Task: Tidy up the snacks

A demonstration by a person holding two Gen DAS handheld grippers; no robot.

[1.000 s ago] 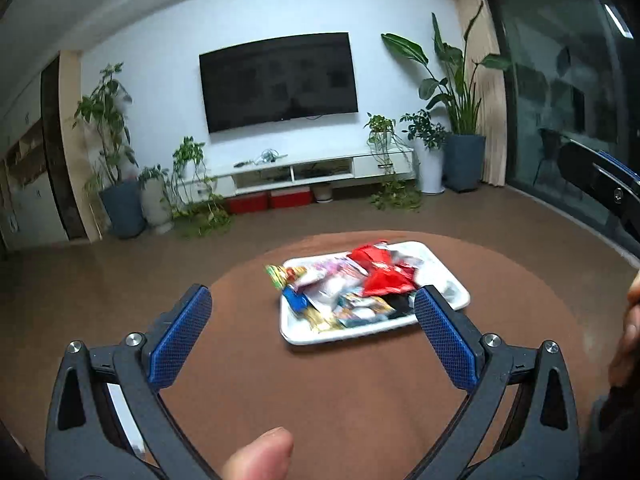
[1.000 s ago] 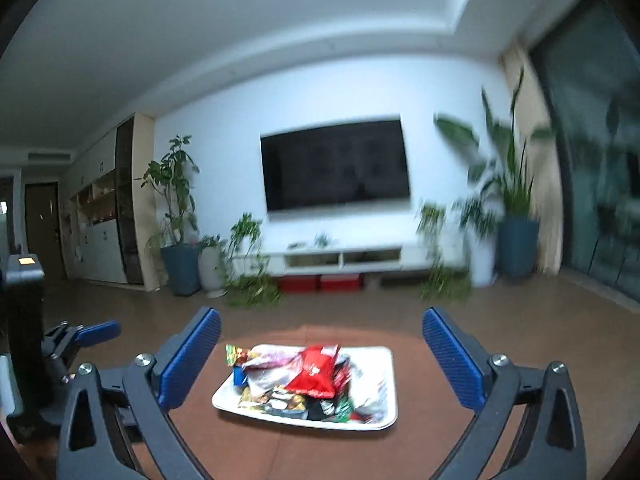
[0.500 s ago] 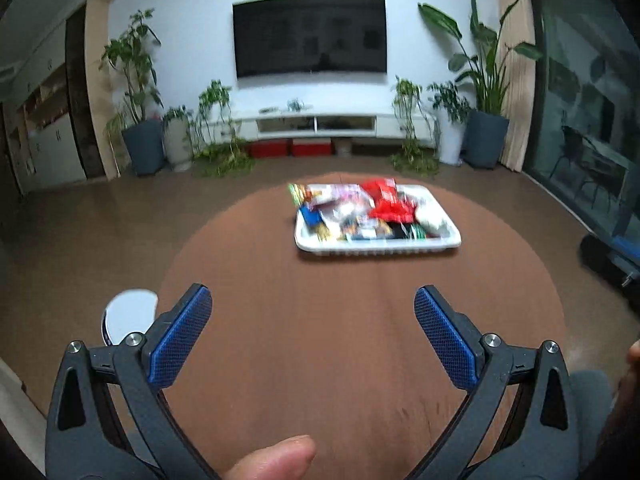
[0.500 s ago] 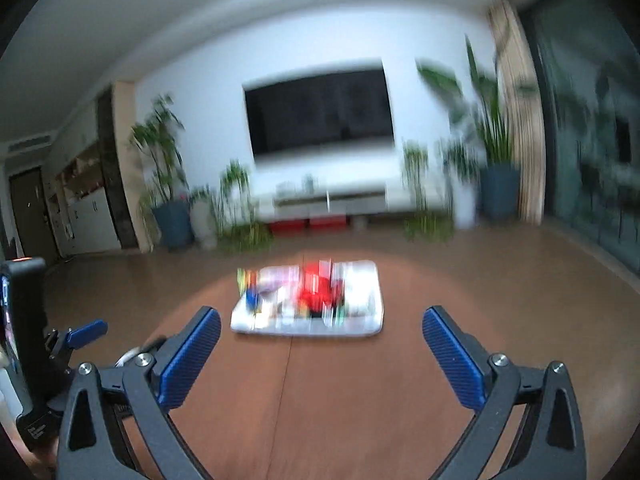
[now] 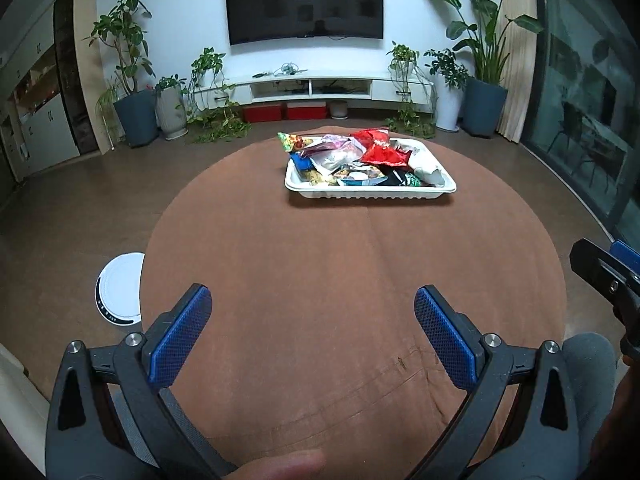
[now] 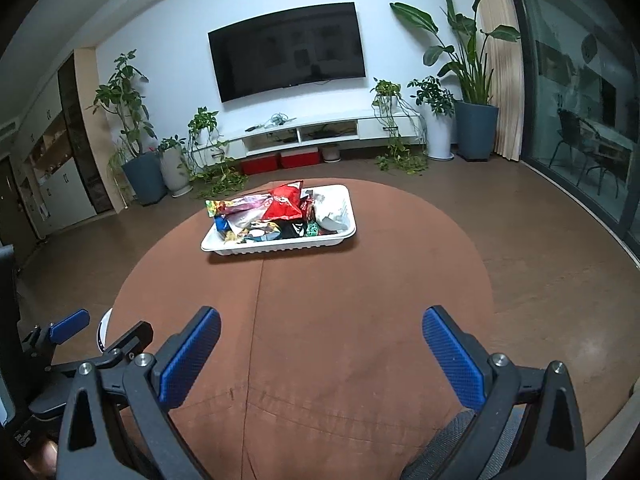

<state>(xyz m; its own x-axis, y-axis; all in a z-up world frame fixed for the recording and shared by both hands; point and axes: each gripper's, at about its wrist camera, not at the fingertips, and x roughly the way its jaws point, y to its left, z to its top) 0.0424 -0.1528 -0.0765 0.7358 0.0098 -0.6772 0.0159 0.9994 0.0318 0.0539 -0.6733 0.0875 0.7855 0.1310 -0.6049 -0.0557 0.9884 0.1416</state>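
— Where are the snacks sitting?

— They're piled in the white tray (image 5: 370, 192) on the far half of the round brown table (image 5: 352, 280), straight ahead of both tools and well apart from them. The tray's long side is running left to right across the reach.

— Are the tongs holding anything?

— No. The left gripper (image 5: 312, 316) is hanging wide open and empty over the near edge, and the right gripper (image 6: 322, 338) is gaping just as wide, empty too.

— Which one is nearer?

— I'm guessing neither by much. The tray is lying a touch right of the left gripper's centre line and a touch left of the right one's. The red packet (image 6: 285, 206) is lying on top of the pile, so a forward reach is looking like the next move.
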